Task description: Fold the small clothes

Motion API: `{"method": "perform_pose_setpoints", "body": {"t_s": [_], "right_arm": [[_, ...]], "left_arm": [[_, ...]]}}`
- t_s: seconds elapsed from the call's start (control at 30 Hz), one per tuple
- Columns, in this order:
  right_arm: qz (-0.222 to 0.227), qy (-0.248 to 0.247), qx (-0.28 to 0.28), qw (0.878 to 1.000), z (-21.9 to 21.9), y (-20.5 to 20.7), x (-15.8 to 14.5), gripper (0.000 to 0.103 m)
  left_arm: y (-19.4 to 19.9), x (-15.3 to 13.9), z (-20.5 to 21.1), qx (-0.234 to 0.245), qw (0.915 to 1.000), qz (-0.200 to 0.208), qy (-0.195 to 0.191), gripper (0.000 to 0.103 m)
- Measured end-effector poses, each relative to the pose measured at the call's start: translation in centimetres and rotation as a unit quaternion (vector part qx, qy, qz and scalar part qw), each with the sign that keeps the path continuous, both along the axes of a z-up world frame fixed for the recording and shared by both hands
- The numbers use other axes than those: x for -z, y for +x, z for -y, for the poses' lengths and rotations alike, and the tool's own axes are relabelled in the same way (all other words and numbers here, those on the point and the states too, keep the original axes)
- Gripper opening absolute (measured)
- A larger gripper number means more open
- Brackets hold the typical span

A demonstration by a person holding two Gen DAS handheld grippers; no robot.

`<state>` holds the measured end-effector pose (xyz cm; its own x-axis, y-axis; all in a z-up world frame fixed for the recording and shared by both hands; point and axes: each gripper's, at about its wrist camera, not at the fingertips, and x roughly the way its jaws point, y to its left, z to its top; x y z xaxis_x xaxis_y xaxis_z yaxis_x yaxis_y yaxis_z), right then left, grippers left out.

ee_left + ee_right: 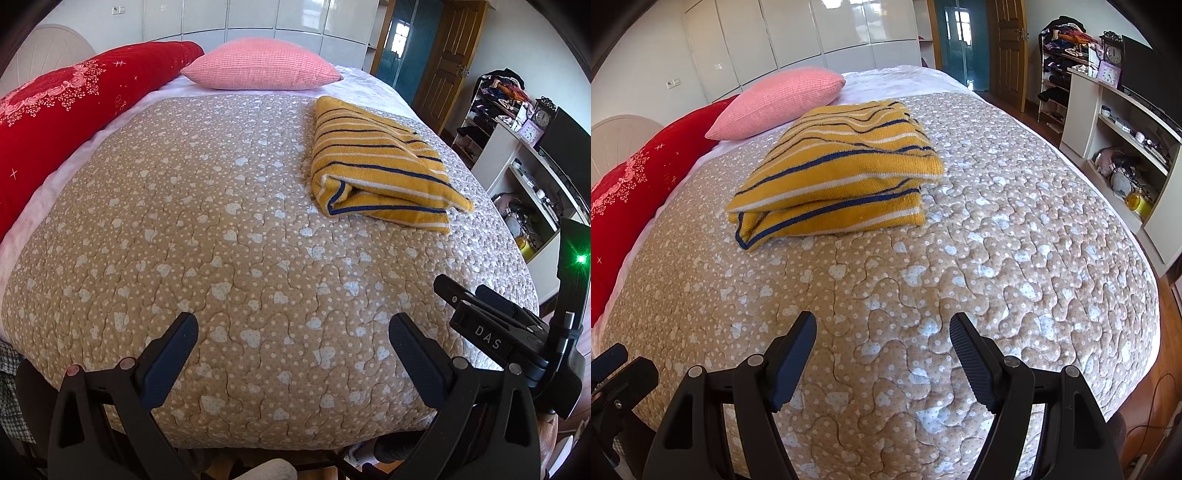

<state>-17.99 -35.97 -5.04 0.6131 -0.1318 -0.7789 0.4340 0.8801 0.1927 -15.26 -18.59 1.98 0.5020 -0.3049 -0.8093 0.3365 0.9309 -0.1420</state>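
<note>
A yellow knit garment with blue and white stripes (376,162) lies folded in a flat bundle on the beige quilt (221,258), toward the far right of the bed. It also shows in the right wrist view (842,173), left of centre. My left gripper (293,332) is open and empty over the quilt's near edge, well short of the garment. My right gripper (882,332) is open and empty, also near the front edge, apart from the garment. The body of the right gripper (517,332) shows at the lower right of the left wrist view.
A pink pillow (262,66) and a red floral bolster (66,110) lie at the head and left side of the bed. A white shelf unit with clocks and clutter (1123,122) stands right of the bed. A wooden door (1008,44) is behind.
</note>
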Motion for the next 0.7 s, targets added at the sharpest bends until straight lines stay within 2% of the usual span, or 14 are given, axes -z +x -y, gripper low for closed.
{"method": "perform_pose_setpoints", "body": {"t_s": [0.7], "right_arm": [[-0.001, 0.000, 0.003, 1.000, -0.02, 0.12, 0.20, 0.080]], "left_arm": [[0.01, 0.03, -0.38, -0.007, 1.0000, 0.002, -0.002, 0.103]]}}
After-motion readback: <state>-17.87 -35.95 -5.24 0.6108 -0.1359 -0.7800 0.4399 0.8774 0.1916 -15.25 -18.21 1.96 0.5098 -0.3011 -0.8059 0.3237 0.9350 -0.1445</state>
